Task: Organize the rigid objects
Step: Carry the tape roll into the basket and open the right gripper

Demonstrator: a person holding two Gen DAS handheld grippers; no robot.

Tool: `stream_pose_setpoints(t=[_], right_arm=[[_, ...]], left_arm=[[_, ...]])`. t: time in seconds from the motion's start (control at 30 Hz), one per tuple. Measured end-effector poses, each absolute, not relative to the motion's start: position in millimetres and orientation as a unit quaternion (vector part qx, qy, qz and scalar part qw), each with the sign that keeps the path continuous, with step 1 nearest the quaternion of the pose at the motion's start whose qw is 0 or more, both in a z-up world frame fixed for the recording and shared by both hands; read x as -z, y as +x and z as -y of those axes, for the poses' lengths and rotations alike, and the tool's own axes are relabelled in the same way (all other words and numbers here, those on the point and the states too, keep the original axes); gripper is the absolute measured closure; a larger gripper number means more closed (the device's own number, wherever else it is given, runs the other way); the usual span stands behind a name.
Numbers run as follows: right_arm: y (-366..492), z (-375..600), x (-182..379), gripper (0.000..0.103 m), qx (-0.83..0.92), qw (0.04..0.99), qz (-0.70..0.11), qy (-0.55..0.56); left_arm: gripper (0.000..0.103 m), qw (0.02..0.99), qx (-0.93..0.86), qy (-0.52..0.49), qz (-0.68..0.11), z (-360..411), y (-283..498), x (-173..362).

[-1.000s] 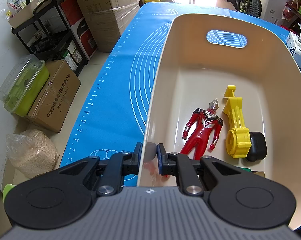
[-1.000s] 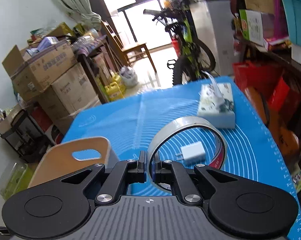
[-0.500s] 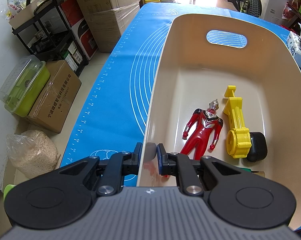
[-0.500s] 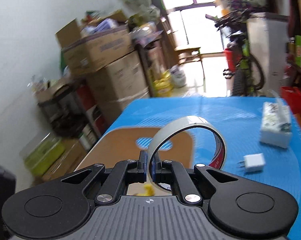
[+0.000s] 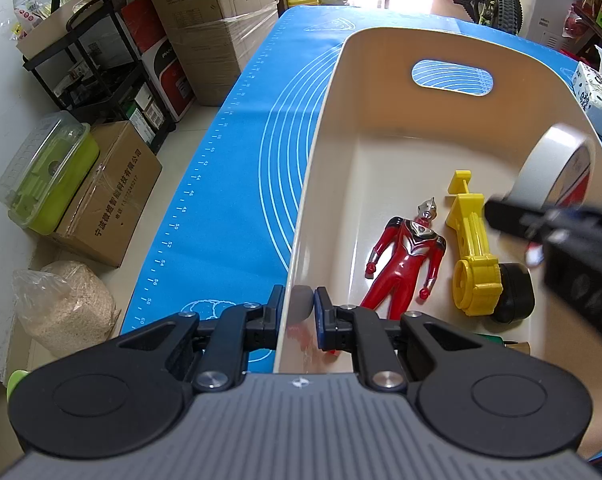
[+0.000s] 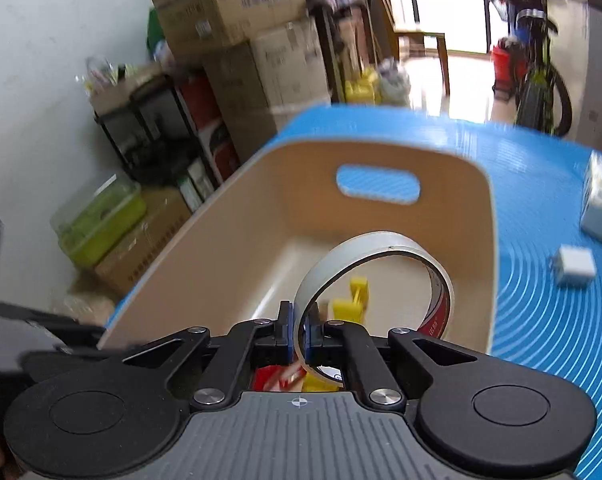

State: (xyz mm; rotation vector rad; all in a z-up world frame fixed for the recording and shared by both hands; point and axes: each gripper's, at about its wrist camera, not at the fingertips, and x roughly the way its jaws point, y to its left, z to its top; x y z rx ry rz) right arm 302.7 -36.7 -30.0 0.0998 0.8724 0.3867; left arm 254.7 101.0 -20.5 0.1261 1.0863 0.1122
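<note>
From my left wrist view, the left tool is clamped on the near left wall of the cream bin, 1 pad outside and 1 inside. The bin sits on the blue mat covering the desk. On the bin floor lie a red hero figure and, just beside it, a yellow toy with a black wheel. The right tool reaches in over the bin's right side, carrying a tape roll above the toys.

From my right wrist view, the right tool is closed tight on the edge of the tape roll, which hangs over the bin's interior. A white charger lies on the mat to the right, outside the bin.
</note>
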Motion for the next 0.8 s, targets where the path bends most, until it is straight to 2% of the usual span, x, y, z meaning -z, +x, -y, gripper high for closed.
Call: stream_pose_setpoints(t=[0.23, 0.27, 0.3, 0.4, 0.6, 0.8], right_arm=[[309, 34, 38, 0.082, -0.187, 0.865, -0.463, 0.051], [309, 35, 34, 0.076, -0.187, 0.867, -0.460, 0.046], [309, 37, 30, 0.063, -0.188, 0.871, -0.453, 0.044], [307, 50, 10, 0.048, -0.195, 0.880, -0.430, 0.051], [306, 78, -24, 0.040, -0.185, 0.903, -0.385, 0.050], [316, 121, -31, 0.037, -0.130, 0.918, -0.368, 0.068]], left_arm=[[0.086, 0.853, -0.053, 0.060, -0.516, -101, 255, 20], [0.086, 0.853, -0.053, 0.060, -0.517, -100, 256, 20], [0.086, 0.852, -0.053, 0.060, -0.517, -100, 256, 20], [0.086, 0.852, -0.052, 0.061, -0.517, -99, 258, 20], [0.086, 0.852, -0.052, 0.061, -0.517, -99, 259, 20], [0.086, 0.852, -0.052, 0.062, -0.517, -100, 259, 20]])
